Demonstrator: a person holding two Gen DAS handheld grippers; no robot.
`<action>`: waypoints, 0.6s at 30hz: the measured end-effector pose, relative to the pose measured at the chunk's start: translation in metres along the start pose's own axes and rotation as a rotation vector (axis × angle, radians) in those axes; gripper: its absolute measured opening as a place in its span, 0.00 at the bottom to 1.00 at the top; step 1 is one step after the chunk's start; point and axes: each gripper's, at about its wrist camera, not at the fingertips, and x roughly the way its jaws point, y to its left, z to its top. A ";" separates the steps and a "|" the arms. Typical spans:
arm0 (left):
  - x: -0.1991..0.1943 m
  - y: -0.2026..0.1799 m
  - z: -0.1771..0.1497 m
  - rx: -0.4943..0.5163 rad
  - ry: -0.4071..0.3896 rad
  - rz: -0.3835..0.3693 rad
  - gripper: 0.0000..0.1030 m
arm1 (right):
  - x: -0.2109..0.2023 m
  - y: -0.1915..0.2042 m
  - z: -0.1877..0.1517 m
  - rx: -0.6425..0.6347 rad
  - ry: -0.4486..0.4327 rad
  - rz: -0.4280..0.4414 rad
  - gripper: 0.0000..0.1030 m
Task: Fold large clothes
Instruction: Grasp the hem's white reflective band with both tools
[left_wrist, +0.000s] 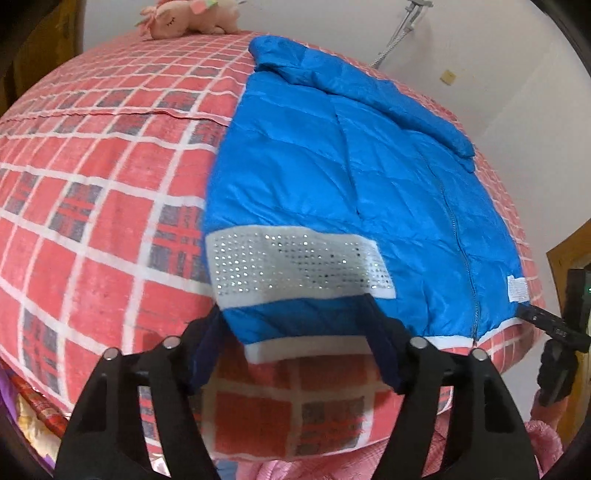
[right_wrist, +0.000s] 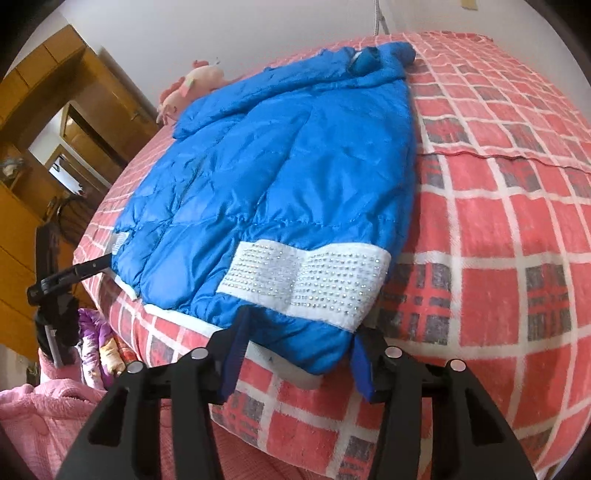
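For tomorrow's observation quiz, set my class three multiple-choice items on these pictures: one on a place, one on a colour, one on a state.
1. Where does the plush toy lie?
A. on the far edge of the bed, beyond the jacket
B. on top of the jacket
C. on the floor

2. What colour is the studded band near the hem of the blue puffer jacket?
A. yellow
B. white
C. black

3. How do the left gripper and right gripper stand?
A. both clamped on a sleeve
B. both open at the jacket's hem
C. one open, one shut on the collar

Answers: 1 A, the toy rests at the far end of the plaid bedspread. 2 B, the band is white with shiny studs. 3 B, in each wrist view the fingers stand spread apart at either side of the hem.
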 end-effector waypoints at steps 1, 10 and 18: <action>0.001 0.000 0.000 -0.003 -0.003 -0.001 0.63 | 0.000 -0.002 0.000 0.008 -0.008 0.013 0.48; -0.008 0.000 0.003 -0.029 -0.022 -0.027 0.16 | -0.011 -0.005 0.005 0.024 -0.050 0.054 0.15; -0.002 0.005 0.001 -0.020 -0.027 -0.042 0.12 | -0.004 -0.007 0.003 0.025 -0.036 0.035 0.12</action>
